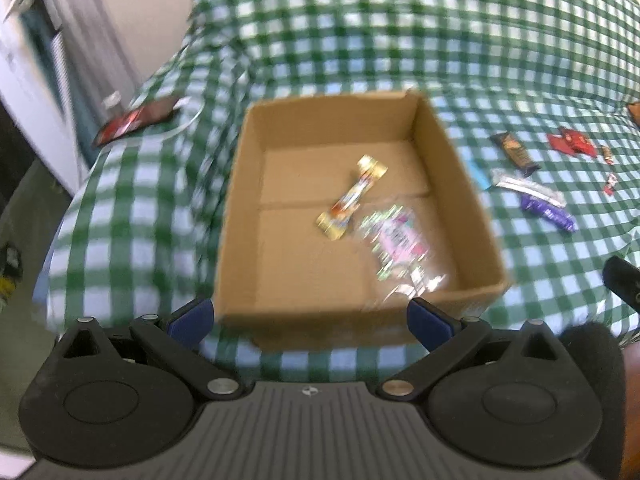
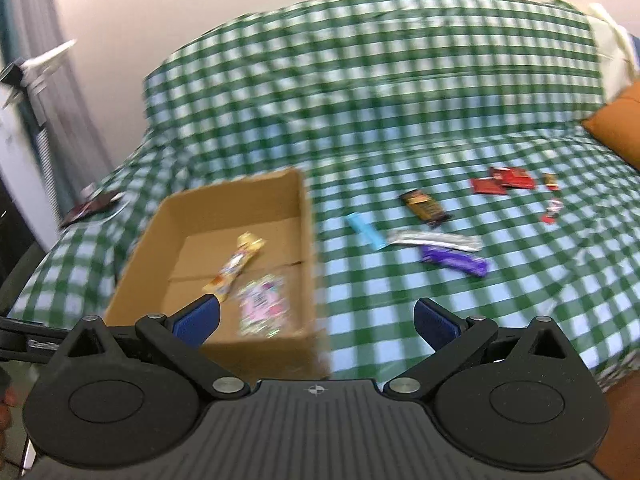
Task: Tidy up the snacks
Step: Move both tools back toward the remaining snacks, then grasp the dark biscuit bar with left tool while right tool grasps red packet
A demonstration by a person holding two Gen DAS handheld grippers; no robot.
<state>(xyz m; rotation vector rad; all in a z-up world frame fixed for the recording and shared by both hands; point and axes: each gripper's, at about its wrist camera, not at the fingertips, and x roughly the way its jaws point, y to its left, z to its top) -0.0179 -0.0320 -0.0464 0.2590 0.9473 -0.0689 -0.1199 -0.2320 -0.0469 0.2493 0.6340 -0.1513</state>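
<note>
Cardboard box (image 1: pixel 452 184), open-topped, plain brown corrugated walls, sits on a sofa draped in green-and-white checked cloth (image 1: pixel 360 32). Two snacks lie on its floor: a long yellow-gold foil stick (image 1: pixel 352 198), ends crimped, and beside it a flat clear-and-pink crinkly packet (image 1: pixel 398 240). Both blurred; print unreadable.

On the cloth to the box's right, loose snacks: a flat pale-blue strip (image 2: pixel 366 231) nearest the box, a silver foil bar (image 2: pixel 436 239) touching a glossy purple wrapper (image 2: pixel 456 260), a dark brown-and-orange bar (image 2: pixel 426 206) behind, red sachets (image 2: pixel 502 181) farther off, two small sweets (image 2: pixel 551 200) beyond. Orange cushion (image 2: pixel 620 124) at far right.

Dark red packet (image 1: pixel 136 120) on the sofa arm, left of the box.

Left gripper (image 1: pixel 310 316): blue-padded fingers spread wide, nothing between them, near the box's front wall. Right gripper (image 2: pixel 316 322): jaws likewise wide apart, empty, over the box's right front corner.
</note>
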